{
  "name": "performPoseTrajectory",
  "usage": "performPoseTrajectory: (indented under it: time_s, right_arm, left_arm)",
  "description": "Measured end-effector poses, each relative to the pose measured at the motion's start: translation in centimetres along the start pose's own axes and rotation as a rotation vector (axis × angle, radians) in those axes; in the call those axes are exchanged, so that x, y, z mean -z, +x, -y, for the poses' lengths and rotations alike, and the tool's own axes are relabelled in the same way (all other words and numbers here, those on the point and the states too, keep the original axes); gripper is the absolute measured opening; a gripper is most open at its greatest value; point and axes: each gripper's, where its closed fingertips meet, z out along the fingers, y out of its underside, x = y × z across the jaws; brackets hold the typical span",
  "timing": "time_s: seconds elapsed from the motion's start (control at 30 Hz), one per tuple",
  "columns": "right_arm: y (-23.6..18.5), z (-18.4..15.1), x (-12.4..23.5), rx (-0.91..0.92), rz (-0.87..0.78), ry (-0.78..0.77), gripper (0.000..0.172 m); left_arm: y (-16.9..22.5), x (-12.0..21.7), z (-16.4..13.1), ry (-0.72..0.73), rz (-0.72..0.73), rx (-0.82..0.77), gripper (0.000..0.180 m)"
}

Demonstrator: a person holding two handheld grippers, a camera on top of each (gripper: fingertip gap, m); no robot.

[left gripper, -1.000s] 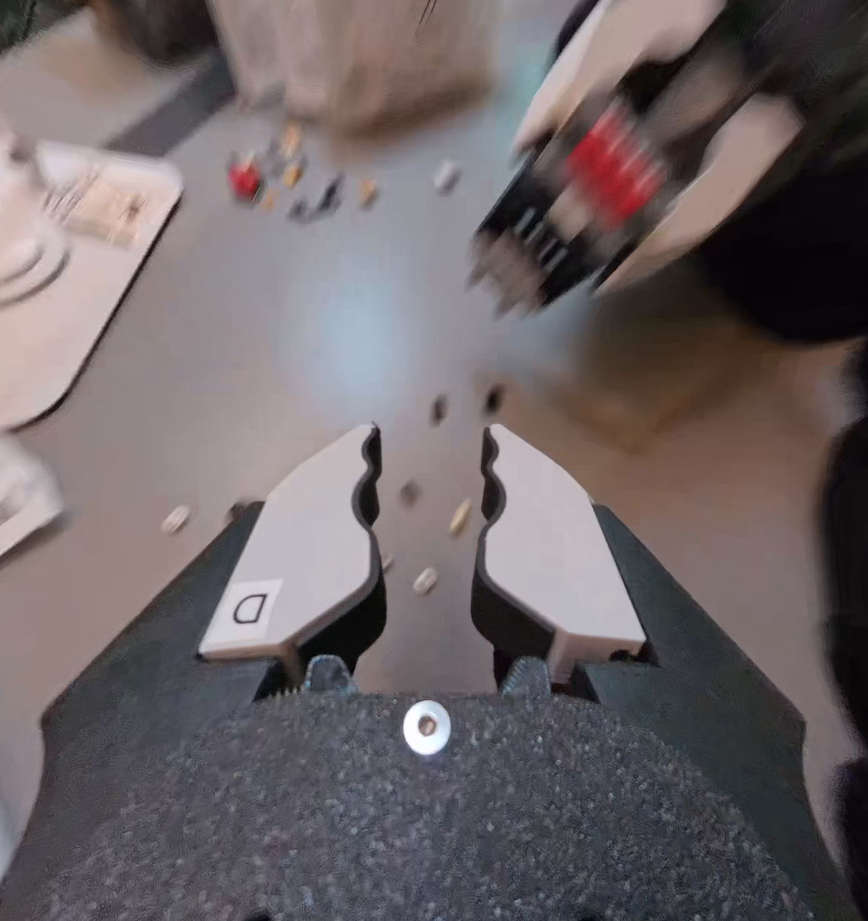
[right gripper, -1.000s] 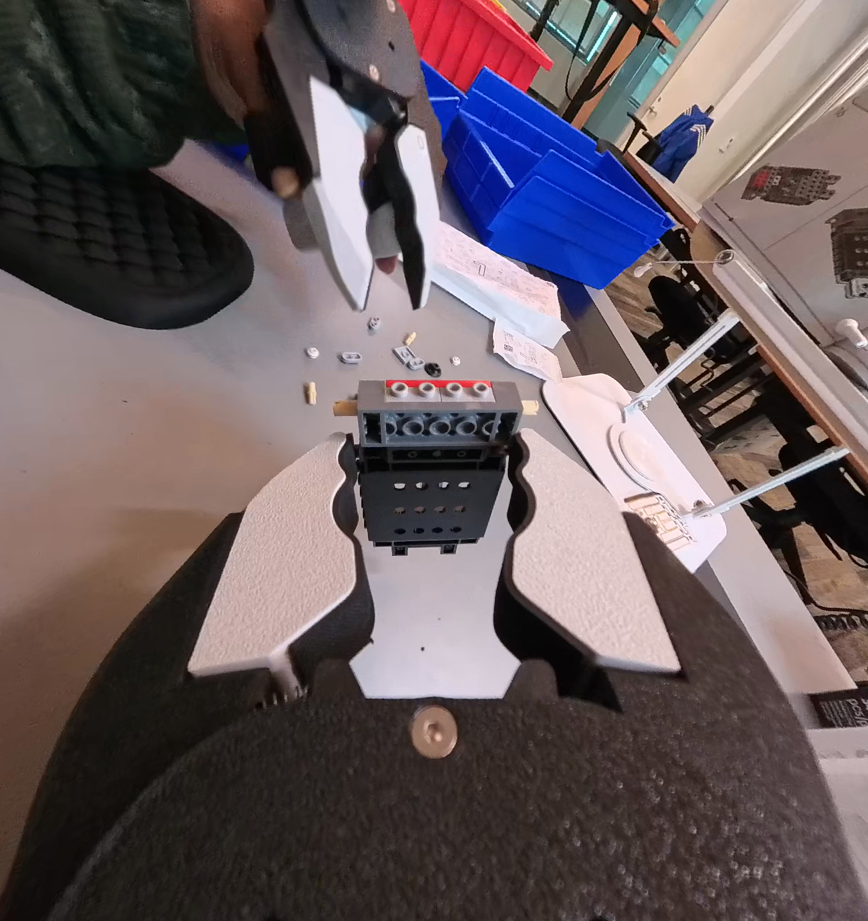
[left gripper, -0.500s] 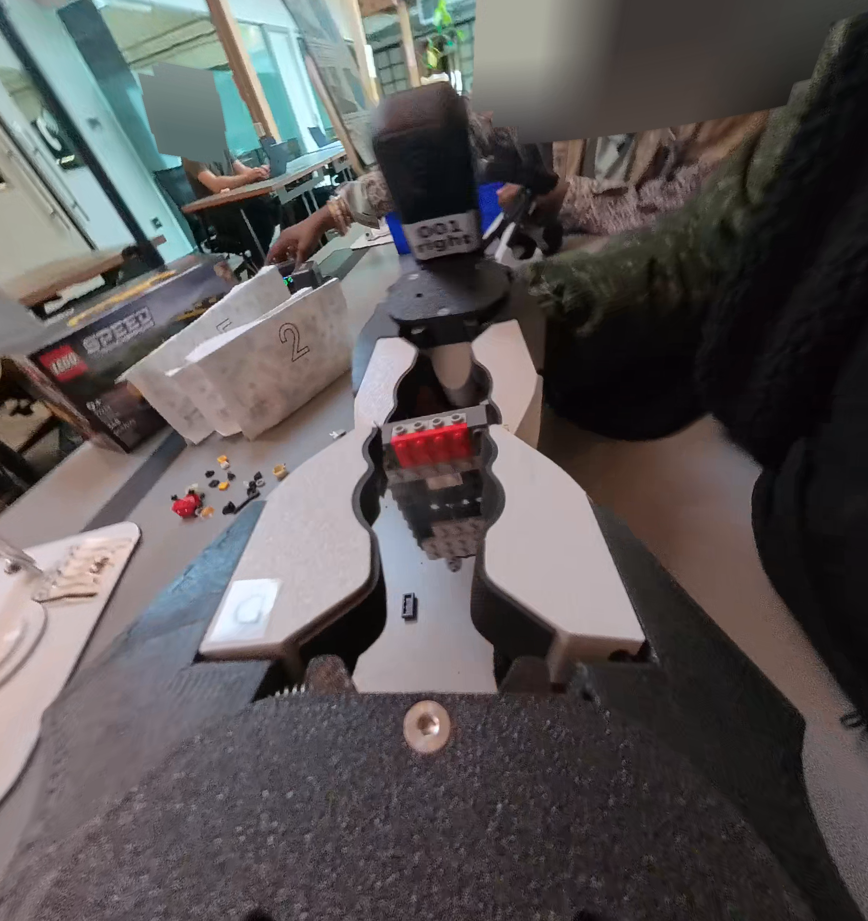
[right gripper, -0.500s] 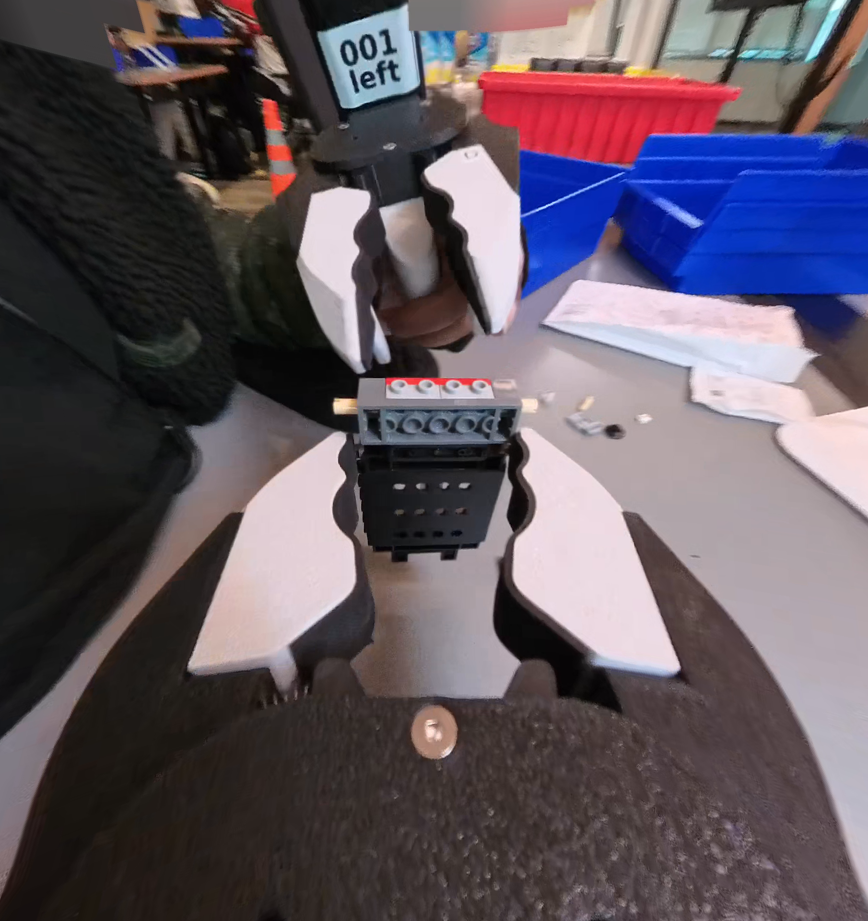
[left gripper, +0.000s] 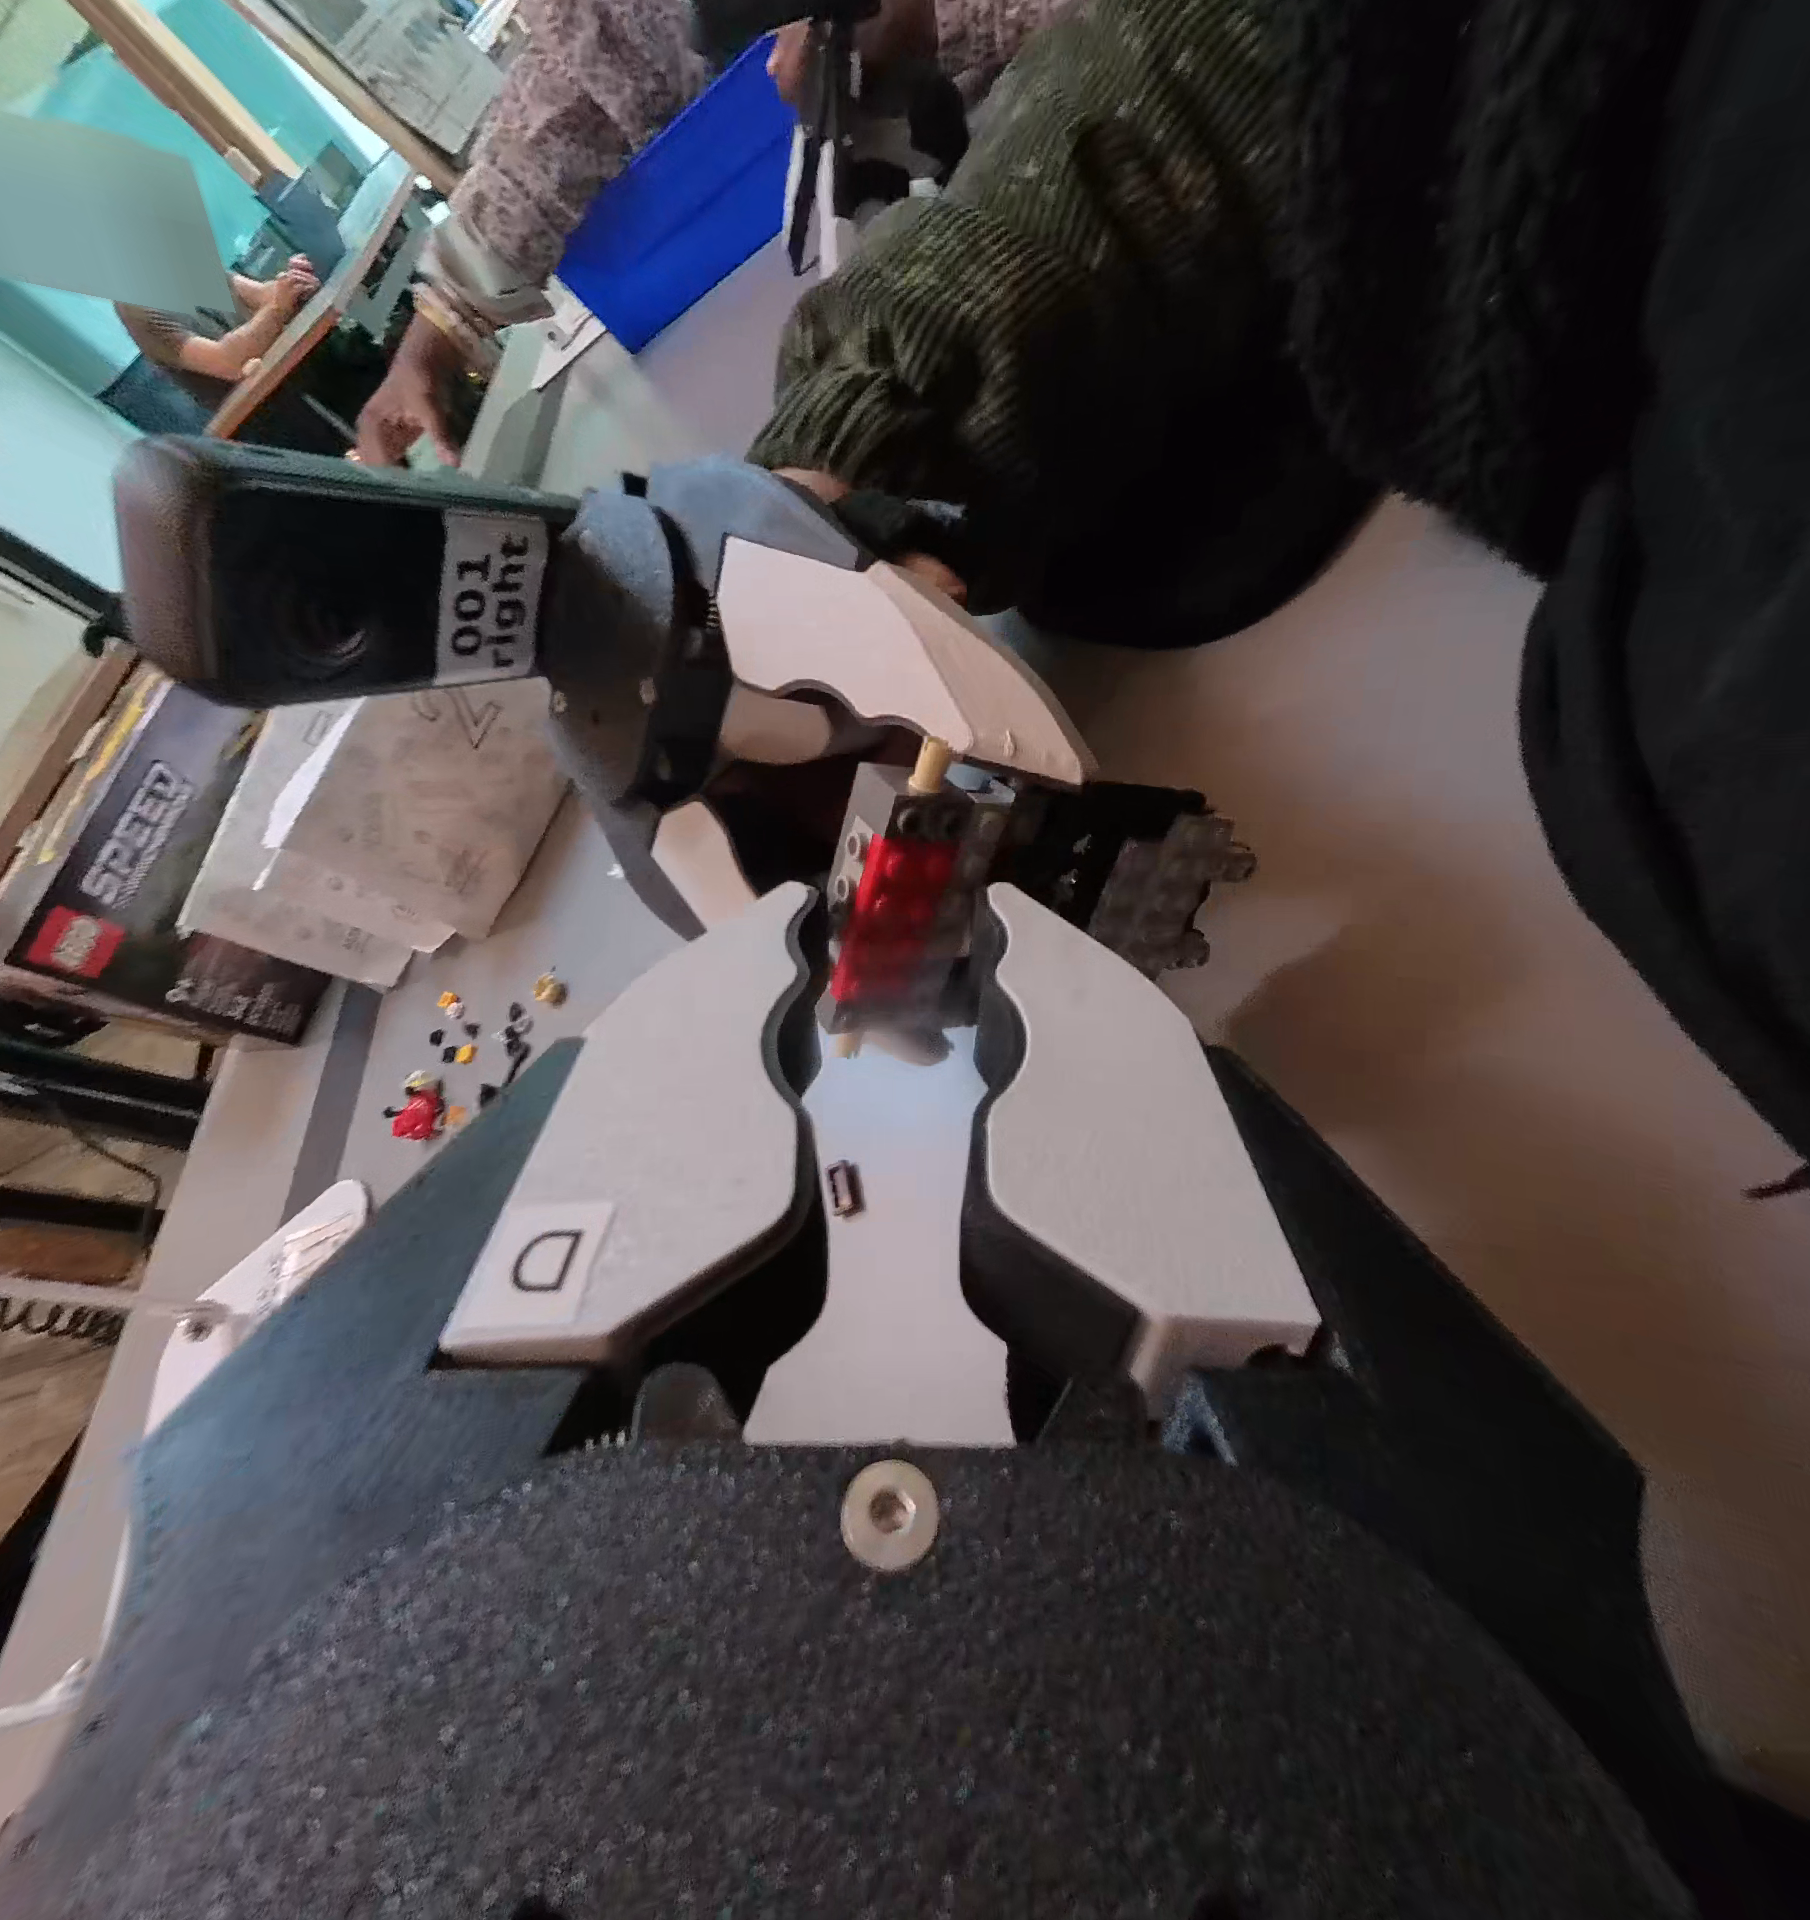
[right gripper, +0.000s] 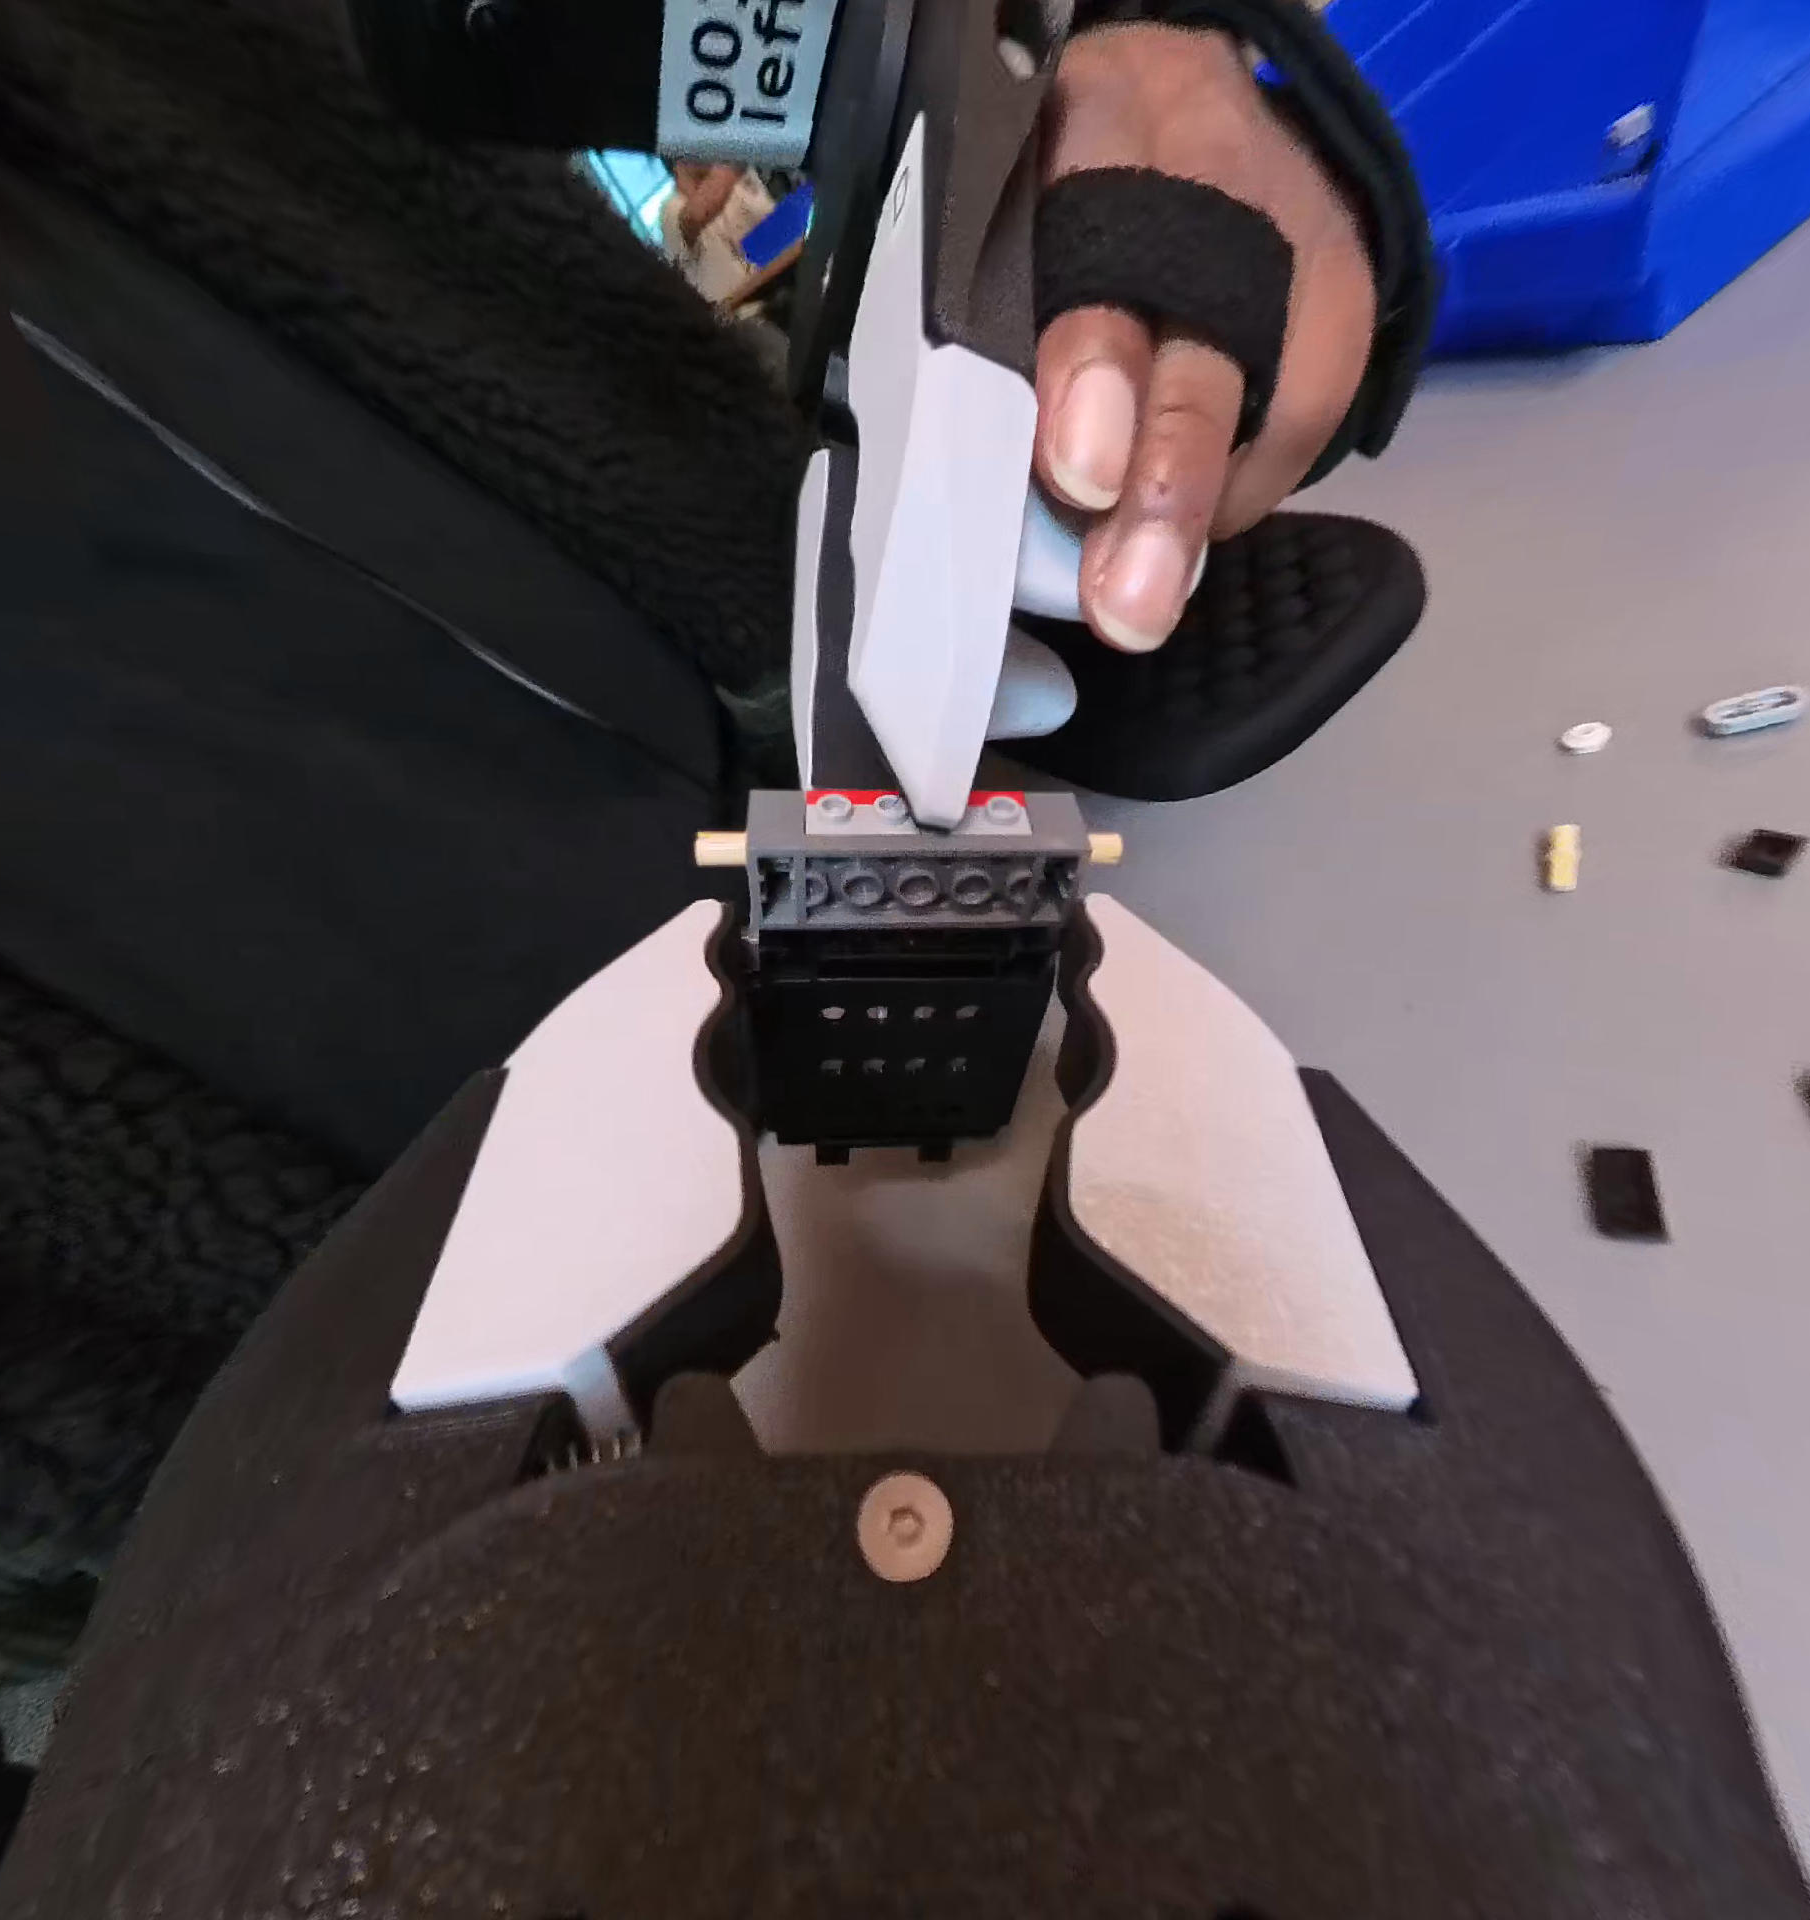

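Brick assembly [right gripper: 906, 997] lengthwise along right jaws; red end outward

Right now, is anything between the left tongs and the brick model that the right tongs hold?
Nothing visible. The left tongs already straddle the red end of the brick model, one fingertip touching its studs, while the right tongs clamp its black body.

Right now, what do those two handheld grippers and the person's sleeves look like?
Each gripper, left gripper and right gripper, has a grainy black body, a silver screw and two pale grey fingers with wavy black inner edges. One left finger carries a white sticker. A black strap wraps the hand; the sleeve is dark green knit.
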Motion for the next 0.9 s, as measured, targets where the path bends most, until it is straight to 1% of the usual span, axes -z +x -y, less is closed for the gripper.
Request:
performPoseTrajectory:
  time_s: [0.07, 0.17, 0.23, 0.27, 0.3, 0.4, 0.43, 0.53, 0.63, 0.83, 0.87, 0.9]
  right_arm:
    - [-0.4, -0.5, -0.5, 0.001, 0.032, -0.028, 0.058]
    - [-0.4, -0.3, -0.5, -0.026, 0.060, -0.001, 0.058]
    - [-0.1, 0.1, -0.3, -0.045, 0.061, 0.035, 0.058]
    - [0.1, 0.5, 0.1, -0.056, 0.060, 0.078, 0.058]
    - [0.2, 1.0, 0.5, -0.075, 0.067, 0.120, 0.058]
    - [0.4, 1.0, 0.7, -0.075, 0.070, 0.147, 0.059]
    - [0.6, 1.4, 1.0, -0.090, 0.068, 0.181, 0.058]
    - [0.9, 1.3, 0.8, -0.093, 0.056, 0.184, 0.059]
    - [1.1, 1.9, 1.0, -0.101, 0.043, 0.230, 0.058]
    - [1.3, 3.9, 1.4, -0.181, 0.059, 0.378, 0.055]
    - [1.3, 4.5, 2.0, -0.193, 0.078, 0.439, 0.045]
    - [1.8, 5.9, 3.9, -0.222, 0.080, 0.581, 0.000]
  left_arm:
    - [0.7, -0.1, 0.1, 0.000, -0.037, -0.002, 0.025]
    - [0.5, 0.1, 0.0, -0.024, -0.019, 0.000, 0.024]
    - [-0.1, 0.4, -0.2, -0.034, 0.011, 0.021, 0.021]
    - [-0.7, 0.7, -0.2, -0.030, 0.045, 0.029, 0.017]
    - [-1.2, 0.9, -0.1, -0.026, 0.075, 0.035, 0.016]
    - [-1.2, 1.4, -0.3, -0.032, 0.060, 0.055, 0.010]
    - [-1.6, 1.5, -0.3, -0.025, 0.087, 0.060, 0.010]
    - [-1.6, 1.6, -0.6, -0.042, 0.084, 0.064, 0.010]
    - [-2.2, 2.0, -0.6, -0.038, 0.108, 0.089, 0.009]
    - [-3.6, 3.2, -0.4, -0.020, 0.195, 0.096, 0.009]
    - [-3.7, 3.4, -0.7, -0.030, 0.198, 0.091, 0.009]
    - [-3.3, 3.6, -0.5, -0.008, 0.168, 0.089, 0.008]
